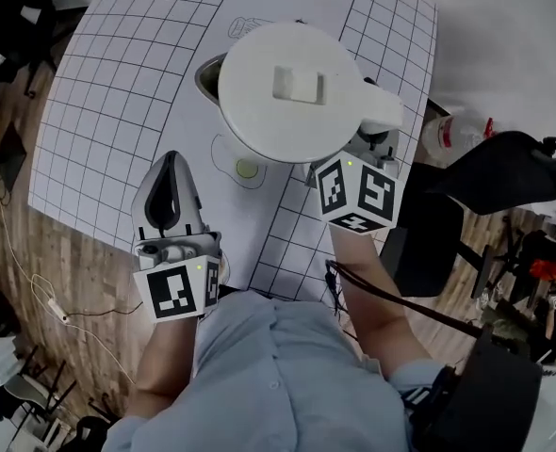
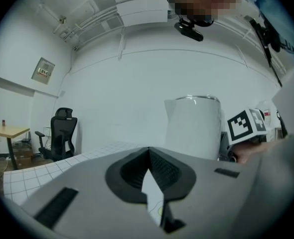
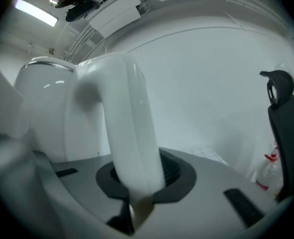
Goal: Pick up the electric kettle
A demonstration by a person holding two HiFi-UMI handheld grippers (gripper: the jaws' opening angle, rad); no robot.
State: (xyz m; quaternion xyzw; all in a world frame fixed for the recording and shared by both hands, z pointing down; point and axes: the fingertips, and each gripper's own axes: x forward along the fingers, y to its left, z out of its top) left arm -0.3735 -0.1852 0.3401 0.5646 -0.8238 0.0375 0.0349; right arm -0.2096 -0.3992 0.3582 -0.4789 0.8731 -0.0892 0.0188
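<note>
Right gripper (image 1: 367,145) clamps the electric kettle handle (image 3: 132,123); left gripper (image 1: 172,163) closed, empty

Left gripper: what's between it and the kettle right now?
Nothing solid. In the head view, only bare table, with a small green dot on it, separates the left gripper from the electric kettle.

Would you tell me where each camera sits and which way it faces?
Head view: on the head, steeply down at kettle and table; left gripper, right gripper, forearms show.
Left gripper view: on that gripper, level past shut jaws toward kettle.
Right gripper view: on that gripper; jaws clamp the handle.
Shared: all show the kettle.
</note>
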